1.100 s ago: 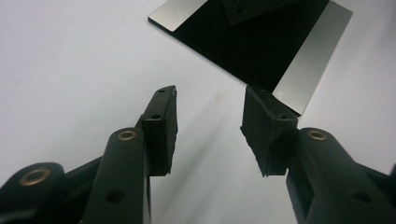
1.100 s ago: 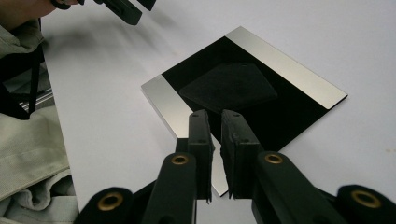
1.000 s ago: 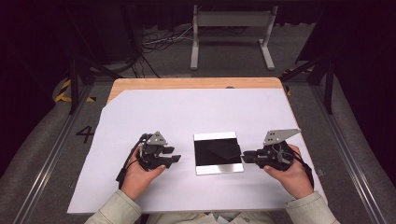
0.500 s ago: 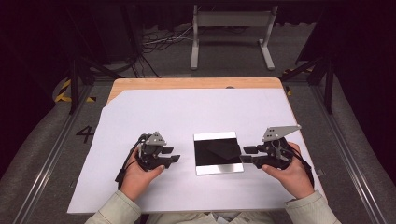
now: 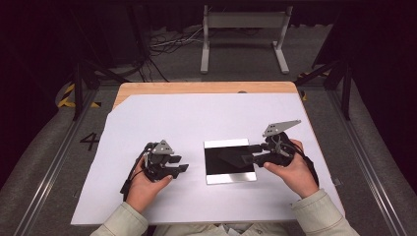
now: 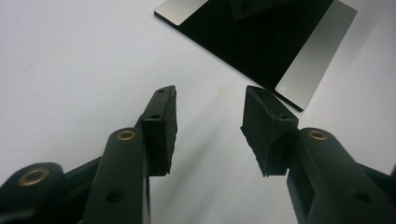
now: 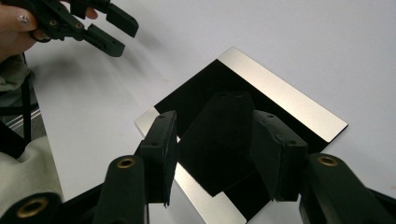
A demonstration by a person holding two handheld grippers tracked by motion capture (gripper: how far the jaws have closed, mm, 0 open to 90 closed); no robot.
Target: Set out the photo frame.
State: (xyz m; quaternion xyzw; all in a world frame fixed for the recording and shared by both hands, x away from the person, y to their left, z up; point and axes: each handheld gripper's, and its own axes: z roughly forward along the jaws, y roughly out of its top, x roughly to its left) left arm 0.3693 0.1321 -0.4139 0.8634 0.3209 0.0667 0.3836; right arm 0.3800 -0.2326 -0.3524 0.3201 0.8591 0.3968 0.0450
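Observation:
A flat glossy black plate [image 5: 229, 162] with a silver strip along its far and near edges lies on the white sheet [image 5: 196, 118]. My right gripper [image 5: 247, 153] reaches in over the plate's right side. Its jaws have just been opening and stand open, with nothing gripped; in the right gripper view the right gripper [image 7: 215, 121] hovers over the plate [image 7: 280, 98], which mirrors it darkly. My left gripper [image 5: 183, 163] rests open on the sheet just left of the plate. In the left gripper view the left gripper [image 6: 210, 100] is empty, short of the plate's corner [image 6: 261, 42].
The white sheet covers most of a wooden table [image 5: 196, 87], with bare sheet behind the plate. Beyond the far edge, a metal stand [image 5: 244, 29] and cables [image 5: 167, 44] sit on the floor. A rail [image 5: 54, 162] runs along the left side.
The right gripper has moved left and a little farther away, out over the plate, and its jaws have spread apart. The left gripper and the plate have stayed put.

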